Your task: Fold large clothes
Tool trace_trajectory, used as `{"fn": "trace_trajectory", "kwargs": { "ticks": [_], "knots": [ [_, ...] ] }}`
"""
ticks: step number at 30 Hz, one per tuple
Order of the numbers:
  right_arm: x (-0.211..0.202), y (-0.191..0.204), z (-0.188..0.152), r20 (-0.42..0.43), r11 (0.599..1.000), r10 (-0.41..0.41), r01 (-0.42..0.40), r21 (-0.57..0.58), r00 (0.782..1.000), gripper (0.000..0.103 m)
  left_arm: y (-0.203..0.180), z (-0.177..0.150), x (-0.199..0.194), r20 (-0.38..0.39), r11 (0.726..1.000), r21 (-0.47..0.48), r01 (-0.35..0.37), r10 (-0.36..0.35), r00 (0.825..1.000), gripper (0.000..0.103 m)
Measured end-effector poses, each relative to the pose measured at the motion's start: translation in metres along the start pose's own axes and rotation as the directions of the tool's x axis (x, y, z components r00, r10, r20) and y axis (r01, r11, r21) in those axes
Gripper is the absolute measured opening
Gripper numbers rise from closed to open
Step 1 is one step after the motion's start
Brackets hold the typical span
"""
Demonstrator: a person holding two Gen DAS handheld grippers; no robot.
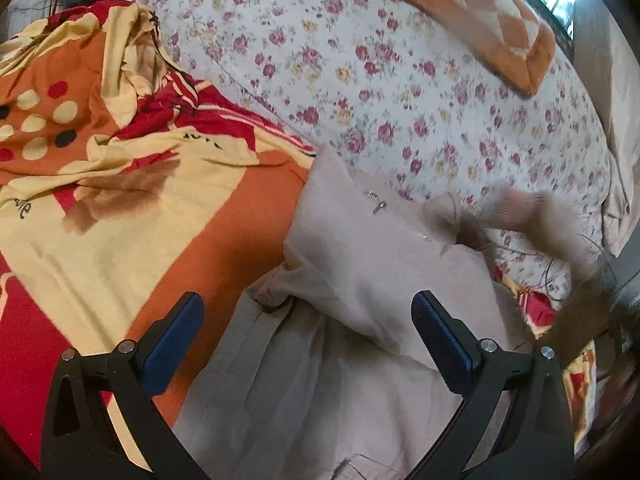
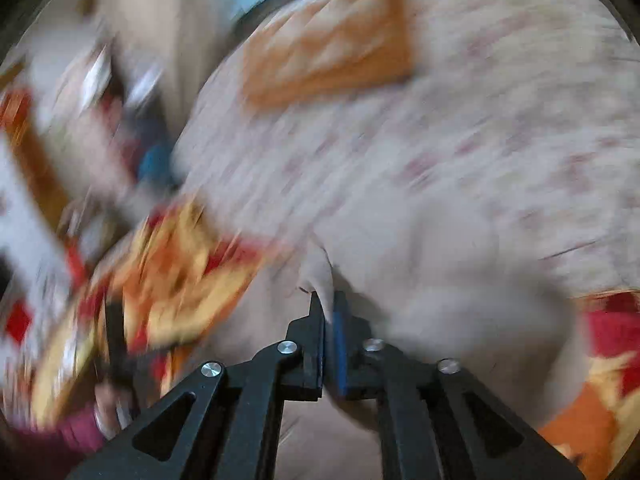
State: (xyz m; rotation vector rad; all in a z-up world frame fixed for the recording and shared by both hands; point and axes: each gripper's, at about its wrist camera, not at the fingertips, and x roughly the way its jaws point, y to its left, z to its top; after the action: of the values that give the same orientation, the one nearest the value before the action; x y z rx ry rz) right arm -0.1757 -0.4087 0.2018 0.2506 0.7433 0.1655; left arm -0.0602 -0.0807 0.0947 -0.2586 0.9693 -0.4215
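Note:
A beige garment (image 1: 360, 264) with a metal zipper (image 1: 380, 205) lies crumpled on the bed, partly over an orange, red and yellow blanket. My left gripper (image 1: 308, 312) is open just above the garment, its blue pads on either side of a raised fold and not touching it. In the right wrist view, heavily blurred by motion, my right gripper (image 2: 329, 300) is shut on a pinch of the beige garment (image 2: 440, 304) and lifts it. A blurred beige part of the garment (image 1: 532, 216) shows raised at the right of the left wrist view.
The patterned blanket (image 1: 120, 184) covers the left of the bed. A floral sheet (image 1: 400, 100) covers the far side. An orange and cream checked cushion (image 1: 472, 12) lies at the back by a window. The bed edge and room clutter sit at far right.

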Motion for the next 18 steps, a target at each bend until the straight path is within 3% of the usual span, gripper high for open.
{"fn": "trace_trajectory", "kwargs": {
  "ticks": [3,5,8,10,15,17,18],
  "knots": [
    [0.064,0.029,-0.052,-0.227,0.998,-0.005,-0.008,-0.06,0.974,0.029,-0.005,0.003,-0.005,0.0,1.0,0.024,0.011,-0.011,1.0,0.103],
    [0.071,0.025,-0.076,-0.265,0.998,-0.042,0.026,-0.064,0.963,0.033,-0.01,0.005,-0.004,-0.006,0.999,0.048,0.012,-0.012,1.0,0.103],
    [0.043,0.007,-0.091,-0.24,0.999,-0.042,0.045,0.006,0.97,0.043,-0.025,0.009,0.006,-0.029,0.995,0.093,0.023,-0.021,0.999,0.103],
    [0.017,-0.006,-0.091,-0.188,0.996,-0.077,0.085,0.036,0.979,0.056,-0.031,0.009,0.015,-0.051,0.995,0.092,0.031,-0.027,0.998,0.103],
    [-0.026,-0.063,-0.094,-0.124,0.965,-0.178,0.197,0.172,0.976,0.064,-0.051,0.007,0.058,-0.133,0.994,0.106,0.004,0.01,0.991,0.103],
    [-0.034,-0.088,-0.095,-0.124,0.933,-0.246,0.27,0.24,0.961,0.069,-0.056,0.011,0.064,-0.119,0.995,0.098,0.004,0.008,0.993,0.091],
    [-0.035,-0.101,-0.094,-0.123,0.915,-0.27,0.294,0.276,0.955,0.072,-0.058,0.014,0.064,-0.11,0.996,0.093,0.015,-0.005,0.994,0.063]
  ]
}}
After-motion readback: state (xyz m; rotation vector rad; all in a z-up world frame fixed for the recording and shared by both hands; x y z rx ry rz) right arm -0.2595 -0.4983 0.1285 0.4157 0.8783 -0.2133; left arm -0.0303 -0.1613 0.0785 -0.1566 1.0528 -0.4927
